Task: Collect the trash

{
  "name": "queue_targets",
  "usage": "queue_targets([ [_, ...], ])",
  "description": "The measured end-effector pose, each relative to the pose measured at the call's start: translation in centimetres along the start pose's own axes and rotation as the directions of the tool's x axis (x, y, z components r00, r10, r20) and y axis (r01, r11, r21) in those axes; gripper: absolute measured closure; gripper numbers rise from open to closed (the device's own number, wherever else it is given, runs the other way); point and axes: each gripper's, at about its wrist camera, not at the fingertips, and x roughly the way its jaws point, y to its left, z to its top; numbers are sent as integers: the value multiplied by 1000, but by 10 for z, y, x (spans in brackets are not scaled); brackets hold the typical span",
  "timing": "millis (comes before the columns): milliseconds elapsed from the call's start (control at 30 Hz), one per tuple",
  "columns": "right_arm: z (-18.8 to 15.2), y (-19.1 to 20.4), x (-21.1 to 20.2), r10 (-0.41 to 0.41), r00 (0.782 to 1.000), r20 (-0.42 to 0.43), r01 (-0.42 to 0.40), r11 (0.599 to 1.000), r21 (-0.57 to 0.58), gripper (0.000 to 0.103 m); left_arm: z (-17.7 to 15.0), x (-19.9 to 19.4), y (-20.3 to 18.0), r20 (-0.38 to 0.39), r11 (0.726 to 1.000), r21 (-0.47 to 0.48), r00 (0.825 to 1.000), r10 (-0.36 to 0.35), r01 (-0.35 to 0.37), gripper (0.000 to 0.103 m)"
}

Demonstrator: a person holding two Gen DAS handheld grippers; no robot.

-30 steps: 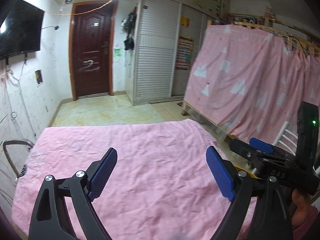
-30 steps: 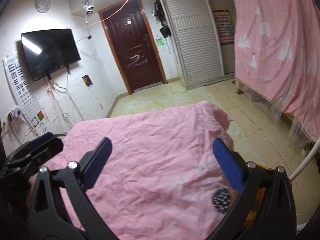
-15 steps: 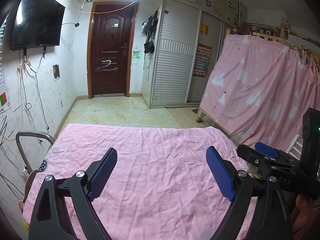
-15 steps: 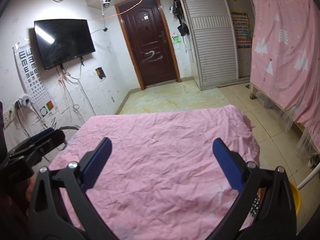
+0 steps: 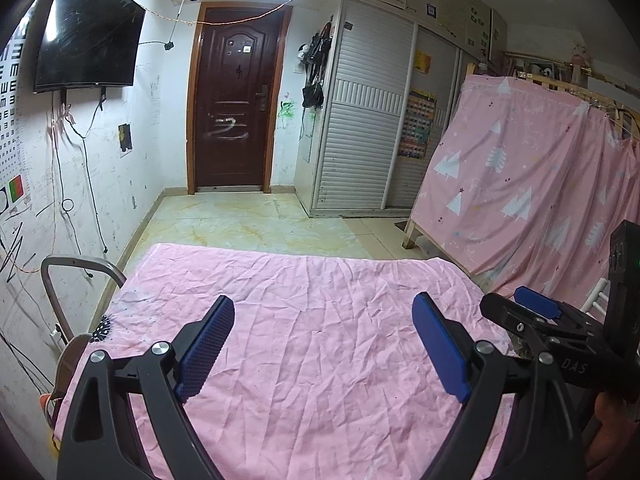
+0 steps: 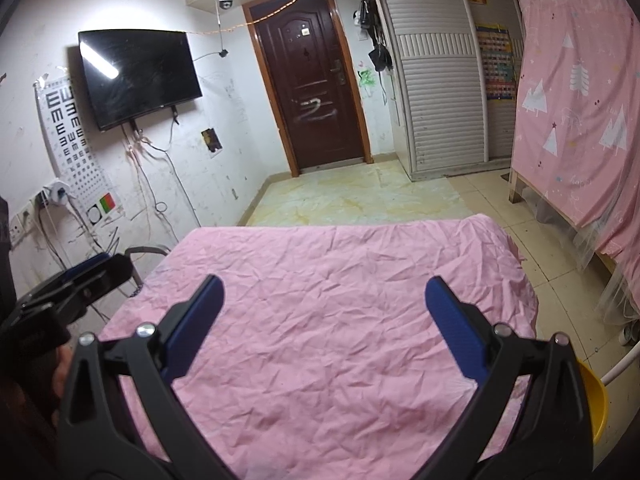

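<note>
A table under a crumpled pink cloth (image 5: 320, 320) fills the lower half of both wrist views. No loose trash shows on the cloth. My left gripper (image 5: 323, 308) hovers over the near part of the cloth, open, with nothing between its blue pads. My right gripper (image 6: 324, 288) hangs beside it over the same cloth (image 6: 340, 300), also open and holding nothing. Each gripper shows at the edge of the other's view: the right gripper (image 5: 536, 308) at the right, the left gripper (image 6: 92, 268) at the left.
A metal chair frame (image 5: 80, 268) stands at the table's left by the wall with the TV (image 6: 136, 76). A yellow bin (image 6: 596, 404) sits low at the table's right. A pink curtain (image 5: 540, 184) hangs on a wooden frame at the right. Tiled floor (image 5: 248, 224) runs to a dark door (image 5: 236, 96).
Both views have swung left and levelled: the door and TV shifted rightward in the picture, and more of the left wall shows. Both grippers stayed open over the cloth.
</note>
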Motion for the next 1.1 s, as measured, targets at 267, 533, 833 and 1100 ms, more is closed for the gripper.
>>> queue_targets([
  [267, 0, 2, 1, 0, 1000, -1, 0, 1000, -1, 6, -1, 1, 0, -2, 1000, 2, 1000, 1, -1, 22],
  [533, 0, 2, 1, 0, 1000, -2, 0, 1000, -2, 6, -1, 1, 1, -2, 1000, 2, 1000, 2, -2, 22],
  [833, 0, 2, 1, -2, 1000, -1, 2, 1000, -3, 6, -2, 3, 3, -10, 1000, -8, 1000, 3, -3, 22],
  [1100, 0, 2, 1, -1, 1000, -1, 1, 1000, -3, 6, -2, 3, 3, -10, 1000, -9, 1000, 5, -5, 22],
])
